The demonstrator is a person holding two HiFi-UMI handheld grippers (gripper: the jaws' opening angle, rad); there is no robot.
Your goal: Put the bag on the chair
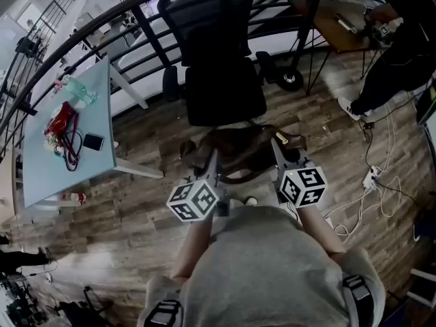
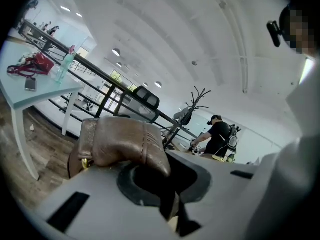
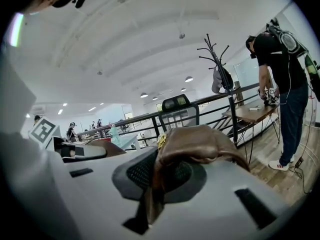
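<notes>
**Both tools closed on the bag, short of the chair seat**

The left tool (image 2: 169, 204) is closed, with a fold of the brown leather bag (image 2: 125, 143) clamped between its jaws. The right tool (image 3: 148, 204) is likewise closed on the bag leather, just below a gold fitting (image 3: 161, 140).

In the head view, the bag is carried between the two tools above the wooden floor (image 1: 122, 216). It is just in front of the front edge of the chair (image 1: 225, 87) seat and is not on the seat.

This relation of bag to seat is shown by the head view only. The clamped leather can be read only in the two gripper views.

A light-blue desk (image 2: 47, 91) is shown in the left gripper view. A red pouch (image 2: 36, 64), a phone (image 2: 30, 84) and a bottle (image 2: 64, 68) are near its far edge. A coat stand (image 3: 217, 59) and a standing person (image 3: 280, 74) at a second desk (image 3: 250, 113) are shown in the right gripper view.
</notes>
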